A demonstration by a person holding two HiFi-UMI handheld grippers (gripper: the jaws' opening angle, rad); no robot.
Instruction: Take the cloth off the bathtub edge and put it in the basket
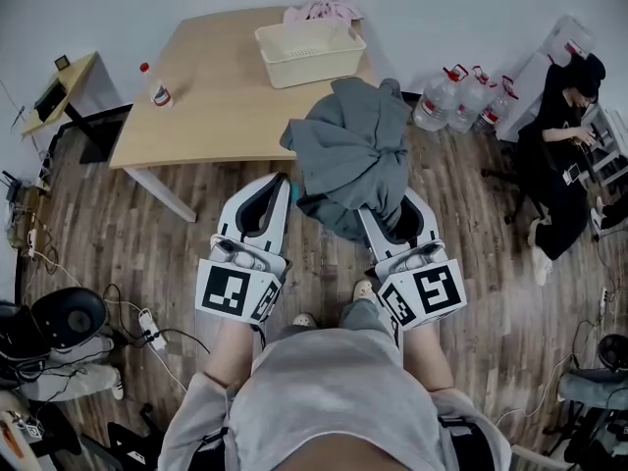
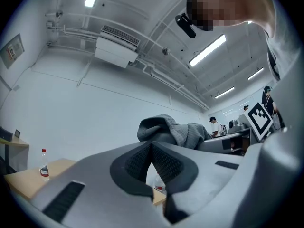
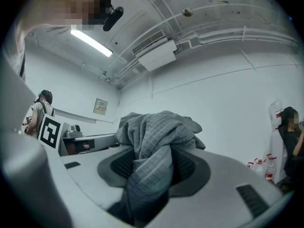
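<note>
Cloth (image 1: 348,155): grey fabric, matt, soft folds; close up a waffle-weave grid shows.
Basket (image 1: 314,67): cream plastic, slotted walls, low sheen.
Tabletop (image 1: 216,96): pale wood look, smooth, matt.
Floor (image 1: 147,234): dark wood planks, grain visible, slight sheen.
Right gripper (image 1: 392,214) fingers (image 3: 228,184): smooth light-grey plastic shells, satin finish. Pads (image 3: 118,165): black, finely ribbed, rubber-like.
Left gripper (image 1: 267,186): same finishes.
Marker cubes (image 1: 235,292): matt black-on-white print.
Water jugs (image 1: 446,101): clear glossy plastic.
Pink fabric (image 1: 324,8) behind basket: soft, crumpled.
</note>
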